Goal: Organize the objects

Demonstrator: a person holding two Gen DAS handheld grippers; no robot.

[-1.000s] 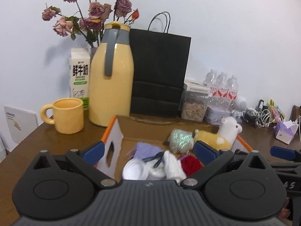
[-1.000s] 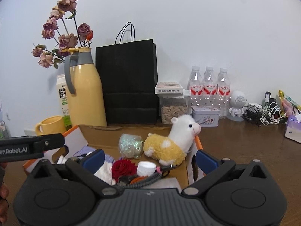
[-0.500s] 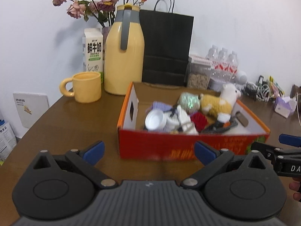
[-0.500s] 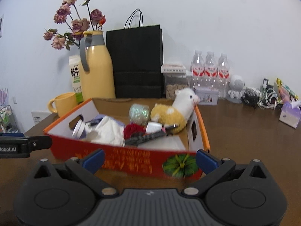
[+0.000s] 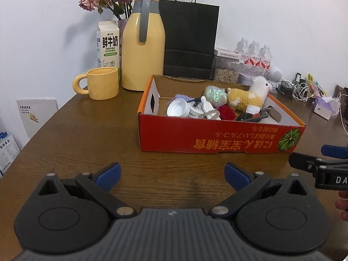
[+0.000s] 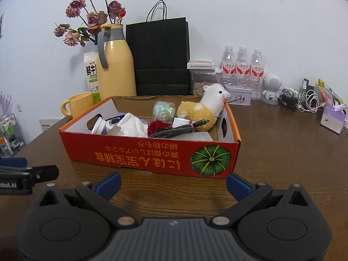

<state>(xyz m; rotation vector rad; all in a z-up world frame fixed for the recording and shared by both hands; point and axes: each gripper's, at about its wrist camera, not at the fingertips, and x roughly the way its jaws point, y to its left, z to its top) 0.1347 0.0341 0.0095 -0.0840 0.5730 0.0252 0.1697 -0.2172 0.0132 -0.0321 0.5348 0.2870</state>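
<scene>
Red cardboard box [image 5: 219, 140] sits on the wooden surface [image 5: 82, 134], ahead of both tools, long axis crosswise. Left gripper [image 5: 171, 173] faces its left half, right gripper [image 6: 173, 182] its right; both fingers wide, empty; neither looks nearer.

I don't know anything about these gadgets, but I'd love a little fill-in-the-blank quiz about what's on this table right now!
1. The plush alpaca lies inside the red ____.
2. The mug beside the tall thermos is coloured ____.
3. Both the left gripper and the right gripper are open and hold ____.
4. The paper bag behind the box is coloured ____.

Missing words: box; yellow; nothing; black
</scene>
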